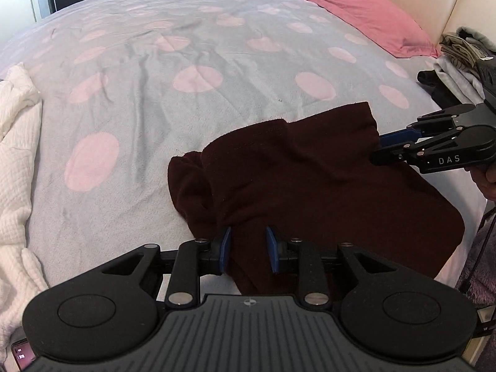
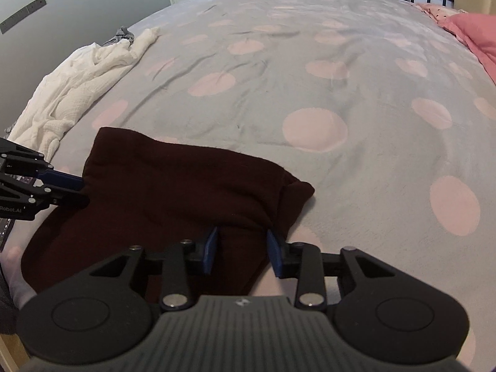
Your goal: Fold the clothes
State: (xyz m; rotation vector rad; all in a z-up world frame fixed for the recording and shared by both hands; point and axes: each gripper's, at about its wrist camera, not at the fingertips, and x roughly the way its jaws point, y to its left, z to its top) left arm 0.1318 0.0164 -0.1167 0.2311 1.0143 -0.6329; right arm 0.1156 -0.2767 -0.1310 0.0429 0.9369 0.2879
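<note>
Left wrist view first, going left to right: there's a crumpled white garment (image 1: 15,142) at the far left edge of the bed (image 1: 155,93), then the dark maroon garment (image 1: 310,192) near the front edge, then a pile of other clothes (image 1: 458,62) off to the right by the headboard.

So the maroon piece lies straight ahead of both claws, its long axis running roughly side to side between them. The left gripper (image 1: 248,249) sits at its near-left edge, by the bunched-up end. Its jaws look partly parted with cloth lying between the blue pads, but honestly I can't tell whether it's actually pinching or just straddling the fabric.

Right wrist view: the right gripper (image 2: 241,249) is at the opposite end, pads also apart with maroon cloth between them. From the left camera its tips look closer together against the raised corner, so could be a light hold, not sure.

Each hand is nearest its own end, so my guess is the next move carries both ends the same way, away across the short axis, to lay the piece flat or fold it over.
</note>
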